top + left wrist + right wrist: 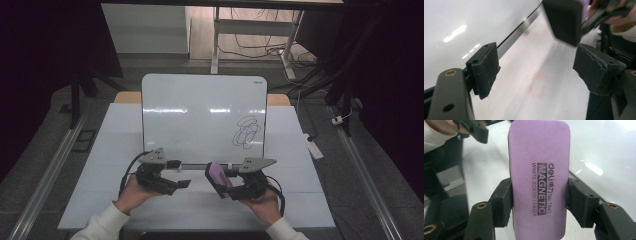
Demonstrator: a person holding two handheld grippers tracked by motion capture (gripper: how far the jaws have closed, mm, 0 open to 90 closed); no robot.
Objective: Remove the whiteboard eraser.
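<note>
High view: a glossy white whiteboard [200, 117] bearing a black scribble [247, 132] lies on the table; the right gripper [225, 184] clamps a purple rectangular foam eraser [218, 177] near its front edge. Left gripper view: the left gripper [534, 72] gapes wide, empty. Right gripper view: the jaws pinch the eraser's long sides; wiping well likely means pressing its face flat. No containers.

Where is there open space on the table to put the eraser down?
Bare table lies left of the whiteboard, and a matching strip lies between its right edge and the table edge. The front band is crowded: left gripper and right gripper, shut on the purple eraser, sit together there.
</note>
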